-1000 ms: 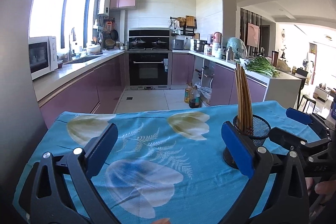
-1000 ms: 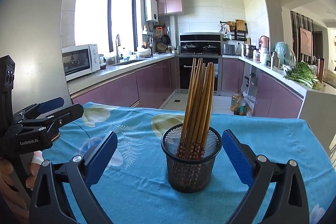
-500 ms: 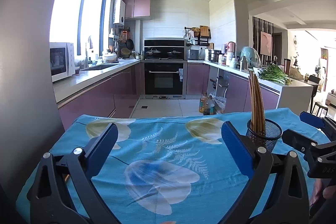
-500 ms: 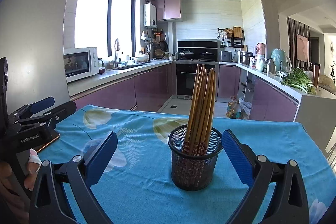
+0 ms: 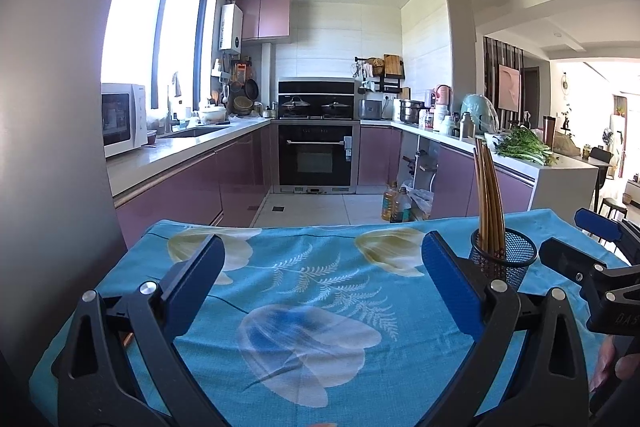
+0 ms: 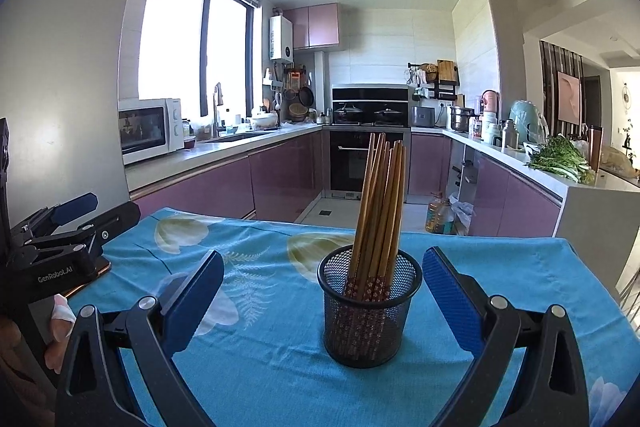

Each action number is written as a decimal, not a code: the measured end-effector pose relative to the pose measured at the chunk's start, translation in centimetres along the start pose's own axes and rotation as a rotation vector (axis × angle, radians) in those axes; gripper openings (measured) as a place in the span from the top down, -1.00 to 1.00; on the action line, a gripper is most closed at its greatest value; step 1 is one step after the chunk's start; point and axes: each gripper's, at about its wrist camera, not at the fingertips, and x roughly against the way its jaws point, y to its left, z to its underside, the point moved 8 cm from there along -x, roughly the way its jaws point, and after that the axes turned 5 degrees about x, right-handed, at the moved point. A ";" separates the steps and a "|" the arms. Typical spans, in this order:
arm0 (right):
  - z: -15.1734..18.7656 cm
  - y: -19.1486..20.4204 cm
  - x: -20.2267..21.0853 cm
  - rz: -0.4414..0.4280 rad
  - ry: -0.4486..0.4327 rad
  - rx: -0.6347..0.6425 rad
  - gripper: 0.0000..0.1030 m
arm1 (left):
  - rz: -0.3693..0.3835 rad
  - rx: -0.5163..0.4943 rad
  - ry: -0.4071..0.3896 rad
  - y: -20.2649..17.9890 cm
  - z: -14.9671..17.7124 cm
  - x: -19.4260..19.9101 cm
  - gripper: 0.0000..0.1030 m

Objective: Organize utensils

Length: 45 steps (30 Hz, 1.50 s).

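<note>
I note the tablecloth is turquoise, printed with pale yellow and blue tulips and white fern sprigs. The mesh cup is black; its chopsticks are tan with dark red, flower-speckled ends. Both tongs carry blue pads on black frames.

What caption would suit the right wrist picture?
Open right gripper facing a black mesh holder of wooden chopsticks on a blue floral tablecloth.
</note>
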 end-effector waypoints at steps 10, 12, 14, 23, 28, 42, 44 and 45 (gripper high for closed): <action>0.0 0.0 0.1 0.010 -0.006 0.000 -0.87 | -0.005 0.007 0.001 0.2 0.1 0.1 -0.89; -0.1 0.0 0.1 0.009 -0.006 0.000 -0.87 | -0.007 0.006 -0.001 0.2 0.1 0.1 -0.89; -0.1 0.0 0.1 0.009 -0.007 0.000 -0.87 | -0.007 0.006 -0.001 0.2 0.1 0.1 -0.89; -0.1 0.1 0.1 0.005 -0.005 0.001 -0.87 | -0.007 0.007 -0.002 0.3 0.1 0.1 -0.89; -0.2 0.0 0.1 0.005 -0.006 0.001 -0.87 | -0.008 0.006 -0.003 0.3 0.1 0.1 -0.89; -0.2 0.0 0.1 0.005 -0.005 -0.003 -0.87 | -0.008 0.006 -0.004 0.3 0.2 0.1 -0.89; -0.2 0.0 0.0 0.007 -0.004 -0.001 -0.87 | -0.007 0.005 -0.003 0.3 0.1 0.1 -0.89; -0.2 0.0 0.1 0.007 -0.005 -0.002 -0.87 | -0.009 0.005 -0.004 0.3 0.1 0.1 -0.89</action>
